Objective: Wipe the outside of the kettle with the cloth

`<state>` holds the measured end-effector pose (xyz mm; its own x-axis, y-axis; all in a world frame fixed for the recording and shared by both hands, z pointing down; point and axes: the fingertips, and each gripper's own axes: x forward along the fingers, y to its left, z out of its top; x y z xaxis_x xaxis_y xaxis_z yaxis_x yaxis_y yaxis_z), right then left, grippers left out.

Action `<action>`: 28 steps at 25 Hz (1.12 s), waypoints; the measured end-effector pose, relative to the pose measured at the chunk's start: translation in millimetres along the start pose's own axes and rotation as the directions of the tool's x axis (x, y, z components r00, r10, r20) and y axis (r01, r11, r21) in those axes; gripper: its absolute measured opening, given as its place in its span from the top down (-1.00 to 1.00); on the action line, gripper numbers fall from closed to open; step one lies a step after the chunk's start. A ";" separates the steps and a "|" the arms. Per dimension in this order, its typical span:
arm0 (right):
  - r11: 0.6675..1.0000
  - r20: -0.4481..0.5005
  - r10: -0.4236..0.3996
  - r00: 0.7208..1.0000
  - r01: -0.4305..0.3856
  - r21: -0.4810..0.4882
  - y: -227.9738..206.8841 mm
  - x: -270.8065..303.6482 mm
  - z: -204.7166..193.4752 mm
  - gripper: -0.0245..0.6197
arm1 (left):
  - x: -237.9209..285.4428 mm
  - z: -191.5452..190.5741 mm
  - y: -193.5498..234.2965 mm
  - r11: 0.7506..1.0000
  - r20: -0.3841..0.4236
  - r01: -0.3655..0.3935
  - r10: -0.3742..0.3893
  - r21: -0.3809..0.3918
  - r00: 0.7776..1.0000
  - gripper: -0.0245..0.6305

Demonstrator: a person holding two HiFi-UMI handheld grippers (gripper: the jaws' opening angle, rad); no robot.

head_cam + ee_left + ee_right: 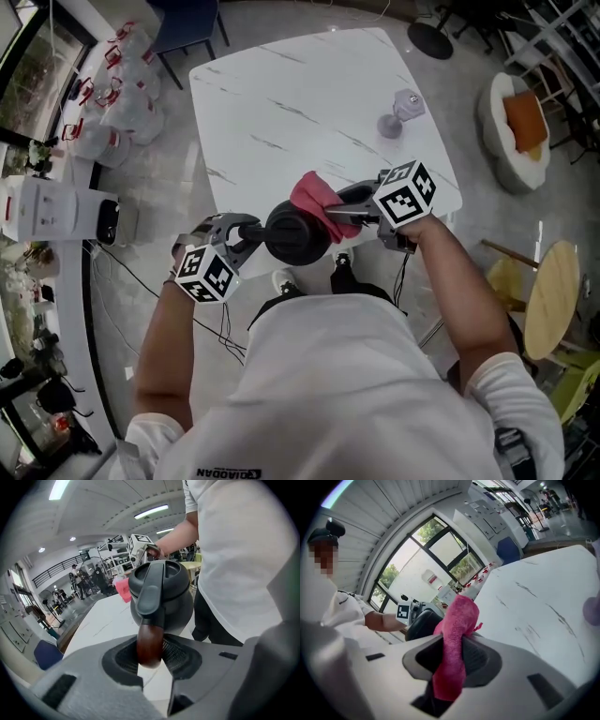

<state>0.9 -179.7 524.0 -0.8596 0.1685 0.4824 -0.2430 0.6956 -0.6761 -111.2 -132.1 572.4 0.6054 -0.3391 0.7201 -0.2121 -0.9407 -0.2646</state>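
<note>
Dark round kettle, its wooden handle clamped by left gripper, at near edge of the table, wide top beyond; right gripper pinches pink cloth

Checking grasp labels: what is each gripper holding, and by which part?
Left gripper clamps the kettle by the brown end of its handle. Right gripper pinches the pink cloth near its middle, with a bunch sticking out past the jaws.

one left gripper, one right gripper, one black kettle, one pink cloth, one marbled table, one lilac object beyond both.
</note>
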 end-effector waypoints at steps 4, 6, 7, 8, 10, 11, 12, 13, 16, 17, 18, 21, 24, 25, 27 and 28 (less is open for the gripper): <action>0.999 -0.060 -0.041 0.997 0.042 0.018 -14.4 2.5 -12.8 0.59 | -1.2 0.7 -1.3 0.999 -0.011 -0.016 0.016 0.030 1.000 0.58; 0.998 -0.080 -0.050 0.996 0.054 0.037 -21.9 5.5 -23.0 0.59 | -1.8 1.6 -2.1 0.999 -0.014 -0.031 0.032 0.043 0.999 0.58; 0.997 -0.080 -0.050 0.996 0.054 0.051 -25.0 6.9 -27.1 0.60 | -2.1 2.0 -2.6 0.998 -0.015 -0.039 0.040 0.050 0.999 0.58; 0.996 -0.076 -0.050 0.996 0.055 0.067 -27.7 8.1 -30.6 0.60 | -2.5 2.5 -3.3 0.997 -0.014 -0.047 0.048 0.056 0.999 0.58; 0.994 -0.067 -0.050 0.996 0.057 0.094 -32.8 9.9 -36.2 0.60 | -3.4 3.3 -4.3 0.996 -0.008 -0.061 0.061 0.067 0.998 0.58; 0.993 -0.066 -0.052 0.996 0.059 0.105 -35.6 10.6 -38.8 0.60 | -3.7 3.5 -4.2 0.995 -0.006 -0.066 0.067 0.070 0.998 0.58; 0.992 -0.068 -0.055 0.996 0.063 0.113 -38.9 11.4 -41.5 0.60 | -3.9 3.6 -3.8 0.995 -0.006 -0.071 0.071 0.075 0.997 0.58; 0.990 -0.073 -0.059 0.996 0.068 0.120 -42.6 12.4 -44.6 0.60 | -3.8 3.6 -3.1 0.994 -0.006 -0.074 0.075 0.080 0.997 0.58; 0.987 -0.096 -0.077 0.992 0.090 0.133 -54.9 15.4 -54.8 0.60 | -2.8 5.1 -1.8 0.991 -0.005 -0.082 0.083 0.104 0.997 0.57; 0.986 -0.105 -0.085 0.991 0.099 0.135 -58.8 15.9 -58.0 0.60 | -2.4 6.6 -1.6 0.990 -0.003 -0.083 0.084 0.112 0.996 0.57; 0.985 -0.114 -0.093 0.989 0.108 0.136 -62.5 16.0 -60.9 0.60 | -2.0 8.5 -1.4 0.989 -0.001 -0.083 0.084 0.119 0.996 0.57; 0.981 -0.136 -0.110 0.985 0.129 0.147 -73.4 16.6 -68.0 0.60 | -0.8 13.8 0.3 0.987 0.003 -0.082 0.083 0.141 0.997 0.57; 0.977 -0.161 -0.123 0.979 0.148 0.156 -83.0 18.2 -75.2 0.60 | -0.2 16.6 0.9 0.984 0.002 -0.077 0.078 0.160 0.997 0.57; 0.975 -0.168 -0.127 0.977 0.154 0.158 -86.2 18.7 -77.9 0.60 | 0.1 17.5 0.6 0.983 0.001 -0.075 0.076 0.169 0.997 0.57; 0.972 -0.186 -0.137 0.973 0.168 0.166 -93.2 19.4 -85.5 0.60 | 0.9 19.8 -0.4 0.979 -0.001 -0.073 0.074 0.190 0.997 0.57; 0.969 -0.198 -0.141 0.970 0.176 0.174 -96.6 19.8 -90.8 0.60 | 1.4 21.2 -1.1 0.977 -0.002 -0.072 0.074 0.202 0.997 0.57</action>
<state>48.1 -180.2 649.4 -0.7106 0.2035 0.6735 -0.4653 0.5820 -0.6669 -93.9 -131.4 560.1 0.5869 -0.4076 0.6996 -0.0962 -0.8930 -0.4396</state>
